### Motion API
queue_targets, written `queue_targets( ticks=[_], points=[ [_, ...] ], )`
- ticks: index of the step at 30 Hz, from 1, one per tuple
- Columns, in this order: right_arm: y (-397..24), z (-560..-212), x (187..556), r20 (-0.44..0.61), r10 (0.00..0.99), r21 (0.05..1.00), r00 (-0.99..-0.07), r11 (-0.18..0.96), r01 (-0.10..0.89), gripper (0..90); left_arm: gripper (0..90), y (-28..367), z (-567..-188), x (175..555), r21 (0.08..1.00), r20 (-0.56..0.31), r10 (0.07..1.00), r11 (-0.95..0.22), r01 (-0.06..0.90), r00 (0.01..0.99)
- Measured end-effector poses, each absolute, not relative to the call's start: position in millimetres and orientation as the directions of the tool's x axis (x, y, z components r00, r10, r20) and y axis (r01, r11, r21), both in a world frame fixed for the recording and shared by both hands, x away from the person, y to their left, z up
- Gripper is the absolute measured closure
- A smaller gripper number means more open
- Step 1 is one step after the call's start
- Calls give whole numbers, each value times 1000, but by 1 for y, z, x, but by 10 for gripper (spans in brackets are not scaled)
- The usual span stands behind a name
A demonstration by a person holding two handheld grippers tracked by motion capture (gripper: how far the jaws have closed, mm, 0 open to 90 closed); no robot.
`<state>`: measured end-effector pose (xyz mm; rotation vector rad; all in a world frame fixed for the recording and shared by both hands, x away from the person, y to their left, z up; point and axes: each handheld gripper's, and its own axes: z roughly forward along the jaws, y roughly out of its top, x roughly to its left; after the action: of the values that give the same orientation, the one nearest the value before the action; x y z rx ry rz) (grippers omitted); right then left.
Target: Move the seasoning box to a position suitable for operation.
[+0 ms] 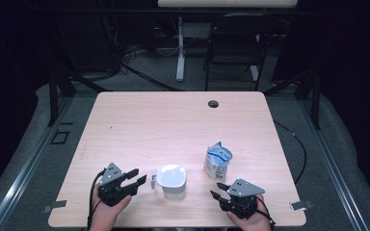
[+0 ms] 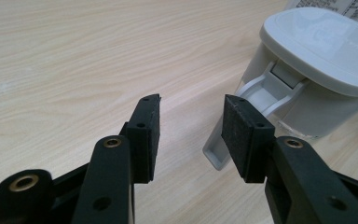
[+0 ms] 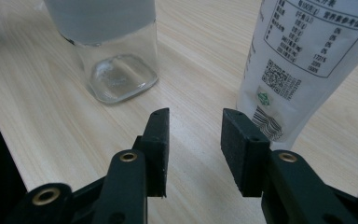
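Here the table (image 1: 139, 120) fills mid-frame in the high view; toward its lower edge stand the jar (image 1: 171, 181), white-lidded, and the pouch (image 1: 218, 161) up and right of it. The left gripper (image 1: 137, 177), lower left, gapes empty, tips just left of the jar's clasp (image 2: 242, 116). The right gripper (image 1: 218, 190), lower right, likewise parted and empty, sits just below the pouch.

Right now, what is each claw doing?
Left gripper: open, holding nothing, beside the jar's handle.
Right gripper: open, holding nothing, near the pouch.

pouch (image 3: 303, 65) label table, QR code, unreadable
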<state>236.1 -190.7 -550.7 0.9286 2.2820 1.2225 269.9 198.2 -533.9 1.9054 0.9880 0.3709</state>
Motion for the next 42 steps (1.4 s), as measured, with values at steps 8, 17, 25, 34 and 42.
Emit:
queue_targets(
  ticks=[8,17,25,34,42],
  points=[
    [-187,-547,235,-15,687,832,-726,412,372,706,687,196,-523,273,839,-138,760,-251,482,635],
    [-185,-536,236,-18,677,844,-736,404,351,726,767,191,-503,277,850,-149,745,-240,468,651],
    [-175,-527,243,7,660,850,-751,392,353,713,829,182,-489,285,846,-155,709,-265,463,688],
    [-162,-517,252,-7,667,858,-745,387,339,721,900,165,-471,294,841,-134,648,-326,432,750],
    [-157,-504,261,-2,666,864,-746,377,335,817,900,162,-466,297,835,-139,615,-349,426,776]
  ],
)
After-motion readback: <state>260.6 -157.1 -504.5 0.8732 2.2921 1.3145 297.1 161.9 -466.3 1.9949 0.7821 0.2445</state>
